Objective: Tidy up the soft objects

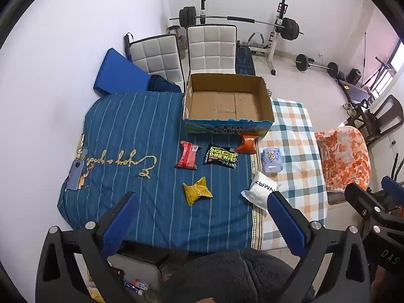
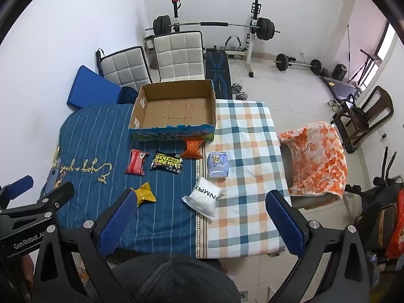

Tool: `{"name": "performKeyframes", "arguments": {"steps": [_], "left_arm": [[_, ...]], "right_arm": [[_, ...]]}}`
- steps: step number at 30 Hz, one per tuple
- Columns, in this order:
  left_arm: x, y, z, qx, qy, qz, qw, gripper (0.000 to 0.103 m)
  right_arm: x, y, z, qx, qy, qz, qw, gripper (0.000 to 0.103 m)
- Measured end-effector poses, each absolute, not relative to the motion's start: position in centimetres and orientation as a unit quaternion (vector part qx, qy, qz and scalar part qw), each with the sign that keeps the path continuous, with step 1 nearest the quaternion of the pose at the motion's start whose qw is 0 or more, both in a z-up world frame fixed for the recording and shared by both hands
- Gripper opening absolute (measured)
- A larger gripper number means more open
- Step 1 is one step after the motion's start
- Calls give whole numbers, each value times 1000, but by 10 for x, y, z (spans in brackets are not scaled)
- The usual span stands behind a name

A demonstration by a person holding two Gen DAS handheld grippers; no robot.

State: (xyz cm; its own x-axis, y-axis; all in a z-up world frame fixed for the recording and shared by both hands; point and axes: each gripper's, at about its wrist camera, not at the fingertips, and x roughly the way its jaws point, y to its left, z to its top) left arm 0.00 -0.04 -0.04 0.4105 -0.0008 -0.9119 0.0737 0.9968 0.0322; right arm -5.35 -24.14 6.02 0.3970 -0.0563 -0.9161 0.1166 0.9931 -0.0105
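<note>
Cardboard box (image 1: pixel 228 101) empty; orange packet (image 1: pixel 247 142) touching front.

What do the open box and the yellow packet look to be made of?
Box: corrugated cardboard, going by its matte brown inside and printed glossy outer face. Yellow packet: probably thin plastic or foil film, since it is crinkled, pinched and slightly shiny.

Room: white walls, pale tiled floor (image 2: pixel 277 85), daylight from window (image 2: pixel 383 45) at right edge.
Upper centre: barbell rack (image 2: pixel 214 25), bench (image 2: pixel 217 73), two white padded chairs (image 2: pixel 176 55). Blue mat (image 2: pixel 91 88) leans upper left. Right: dark wooden chair (image 2: pixel 363 116), orange floral throw (image 2: pixel 318 156).
</note>
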Motion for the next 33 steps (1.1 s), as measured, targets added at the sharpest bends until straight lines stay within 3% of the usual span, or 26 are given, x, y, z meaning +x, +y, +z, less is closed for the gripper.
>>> {"name": "performKeyframes", "arguments": {"steps": [33], "left_arm": [[-5, -4, 9, 27, 530, -28, 847, 103]], "right_arm": [[-70, -251, 69, 49, 526, -62, 847, 103]]}}
